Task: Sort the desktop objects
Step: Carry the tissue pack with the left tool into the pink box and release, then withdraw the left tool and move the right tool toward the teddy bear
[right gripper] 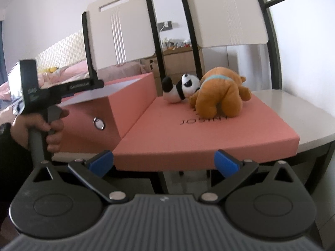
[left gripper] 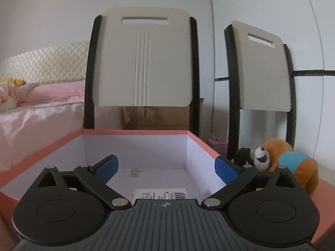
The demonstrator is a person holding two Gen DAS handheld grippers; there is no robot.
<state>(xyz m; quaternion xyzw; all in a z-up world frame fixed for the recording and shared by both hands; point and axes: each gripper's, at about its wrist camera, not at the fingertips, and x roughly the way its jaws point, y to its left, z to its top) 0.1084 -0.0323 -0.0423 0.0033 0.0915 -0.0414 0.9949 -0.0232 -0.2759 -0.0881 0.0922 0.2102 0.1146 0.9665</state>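
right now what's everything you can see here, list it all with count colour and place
open box: 1, pink outside, white inside, on the table, holds paper labels only
box lid: 1, pink, flat beside the box
panda plush: 1, black and white, on the lid
bear plush: 1, orange with teal band, on the lid, touching the panda
chairs: 2, beige with black frames, behind the table
table: 1, pale, under the lid
bed: 1, pink bedding, far left
left gripper: open, over the box
right gripper: open, before the lid
hand: 1, holding the left gripper's handle
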